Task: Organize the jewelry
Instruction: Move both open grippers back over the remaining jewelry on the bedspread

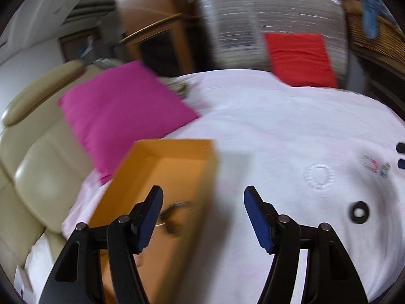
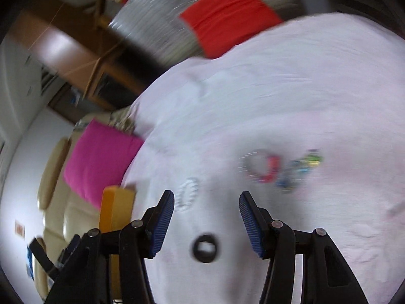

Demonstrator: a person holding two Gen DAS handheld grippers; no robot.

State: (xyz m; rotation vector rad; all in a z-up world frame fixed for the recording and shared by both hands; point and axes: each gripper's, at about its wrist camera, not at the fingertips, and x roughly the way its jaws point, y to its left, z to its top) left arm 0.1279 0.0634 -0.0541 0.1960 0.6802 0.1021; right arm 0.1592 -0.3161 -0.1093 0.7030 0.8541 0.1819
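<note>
1. Nearest in the left wrist view, the left gripper point(image 1: 203, 197) has its blue-padded fingers spread wide, nothing between them, over the right wall of the open orange cardboard box point(image 1: 211, 167).
2. Inside that box, on the floor just behind the left finger, lies a dark, blurred piece of jewelry point(image 1: 174, 217); too smeared to tell what kind. The rest of the box floor in sight is bare orange.
3. The right gripper point(image 2: 206, 202) is also splayed open and empty, hanging above the white bedsheet point(image 2: 303, 88).
4. Straight below the gap between its fingers sits a black ring-shaped piece point(image 2: 204, 248), flat on the sheet.
5. A little farther, near the left fingertip, lies a pale white beaded bracelet point(image 2: 187, 193), out on the sheet, well apart from the box.
6. Beyond the right fingertip rest a red-and-white beaded bracelet point(image 2: 263, 166) and, just beside it, a multicoloured beaded strand point(image 2: 301, 168).
7. The box shows at the sheet's left edge in this view, with the magenta square cushion point(image 2: 101, 159) behind it.
8. Farthest back, a red cushion point(image 2: 227, 12) sits at the sheet's far edge.
</note>
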